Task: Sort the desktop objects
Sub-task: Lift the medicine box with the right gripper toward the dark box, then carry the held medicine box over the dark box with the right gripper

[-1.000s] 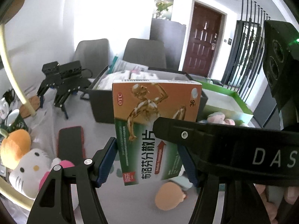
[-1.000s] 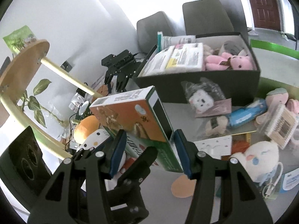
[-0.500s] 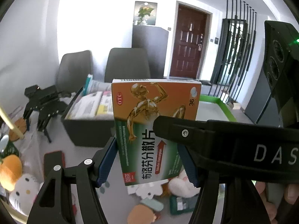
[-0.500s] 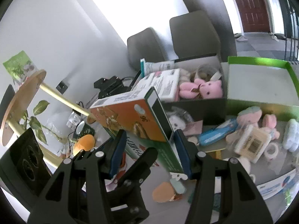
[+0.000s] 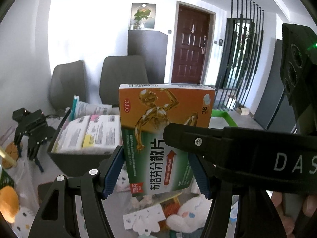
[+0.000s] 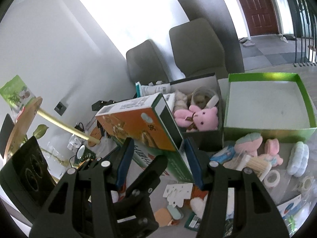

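Left gripper (image 5: 156,170) fingers clamped on lower sides of medicine box (image 5: 164,136), upright, held in the air above the table (image 6: 174,230). Right gripper (image 6: 158,158) fingers clamped across same box (image 6: 142,127), from the other side. Below the box: white plush toy (image 5: 188,216) and white card (image 5: 144,220) on table. Beyond: dark bin (image 6: 206,136) with pink bear (image 6: 204,119) and packets inside. Just beside it, green tray (image 6: 265,129), bare inside. Two grey chairs (image 6: 196,45) behind the table; brown door (image 5: 190,47) farthest.
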